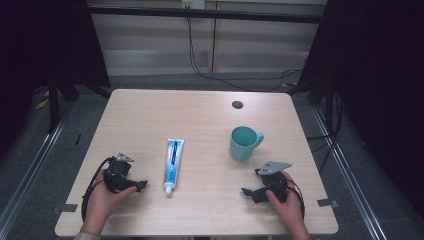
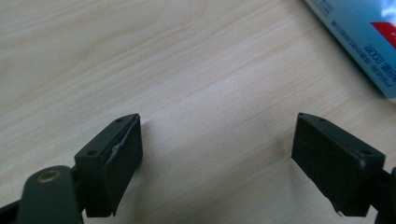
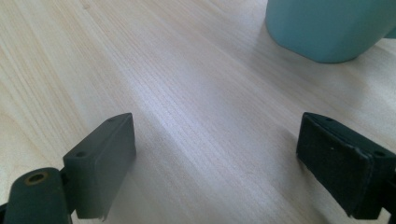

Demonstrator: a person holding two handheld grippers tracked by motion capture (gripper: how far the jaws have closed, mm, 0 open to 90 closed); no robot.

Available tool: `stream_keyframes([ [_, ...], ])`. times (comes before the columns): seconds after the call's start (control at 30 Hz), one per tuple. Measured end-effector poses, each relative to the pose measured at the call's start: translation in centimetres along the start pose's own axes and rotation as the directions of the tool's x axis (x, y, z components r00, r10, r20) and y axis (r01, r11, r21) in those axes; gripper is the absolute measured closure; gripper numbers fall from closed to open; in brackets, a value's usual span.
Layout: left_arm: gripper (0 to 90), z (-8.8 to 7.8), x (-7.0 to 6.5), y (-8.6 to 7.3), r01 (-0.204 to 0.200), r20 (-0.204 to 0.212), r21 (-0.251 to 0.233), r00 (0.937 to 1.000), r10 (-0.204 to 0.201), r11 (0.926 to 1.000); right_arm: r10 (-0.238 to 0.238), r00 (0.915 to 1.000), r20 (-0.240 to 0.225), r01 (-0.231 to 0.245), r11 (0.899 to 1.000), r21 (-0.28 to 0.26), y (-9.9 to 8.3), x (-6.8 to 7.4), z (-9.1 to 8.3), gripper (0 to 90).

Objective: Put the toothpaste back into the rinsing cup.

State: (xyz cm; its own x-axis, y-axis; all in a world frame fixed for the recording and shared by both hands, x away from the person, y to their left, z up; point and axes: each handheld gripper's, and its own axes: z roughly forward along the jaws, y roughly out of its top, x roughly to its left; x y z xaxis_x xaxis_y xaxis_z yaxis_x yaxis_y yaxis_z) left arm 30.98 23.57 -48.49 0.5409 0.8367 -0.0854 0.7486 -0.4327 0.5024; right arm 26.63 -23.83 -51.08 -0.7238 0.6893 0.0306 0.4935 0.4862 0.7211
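A white and blue toothpaste tube (image 1: 173,164) lies lengthwise near the table's middle, its cap toward the front edge; a corner of the tube (image 2: 369,42) appears at the upper right of the left gripper view. A teal mug (image 1: 243,142) stands upright to the right of it, its handle pointing right, and its base (image 3: 327,28) fills the top right of the right gripper view. My left gripper (image 1: 141,186) rests on the table left of the tube, jaws open over bare wood (image 2: 217,163). My right gripper (image 1: 246,192) rests in front of the mug, jaws open and empty (image 3: 217,163).
The light wooden table (image 1: 200,115) has a round dark hole (image 1: 237,104) near its far right. Tape marks (image 1: 327,202) sit at the front corners. Dark frames and cables stand on the floor behind and beside the table.
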Motion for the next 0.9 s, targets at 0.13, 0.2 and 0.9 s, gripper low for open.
stream_keyframes([
  [0.13,16.1,0.0,0.1,0.5,0.011,0.008,0.042,0.9999,-0.011,0.9990,0.000,1.0000,0.000,0.000,1.000,0.000,0.0,0.0,0.0,11.4],
  [0.2,16.1,-0.2,-0.1,1.0,0.020,0.011,0.060,0.9997,-0.021,0.9980,0.000,1.0000,0.001,0.000,1.000,0.000,0.0,0.0,0.0,11.4],
  [0.9,17.3,-0.3,-1.3,5.2,0.050,0.069,0.123,0.9959,-0.058,0.9912,0.000,1.0000,0.000,0.000,1.000,0.000,0.0,0.0,0.0,11.5],
])
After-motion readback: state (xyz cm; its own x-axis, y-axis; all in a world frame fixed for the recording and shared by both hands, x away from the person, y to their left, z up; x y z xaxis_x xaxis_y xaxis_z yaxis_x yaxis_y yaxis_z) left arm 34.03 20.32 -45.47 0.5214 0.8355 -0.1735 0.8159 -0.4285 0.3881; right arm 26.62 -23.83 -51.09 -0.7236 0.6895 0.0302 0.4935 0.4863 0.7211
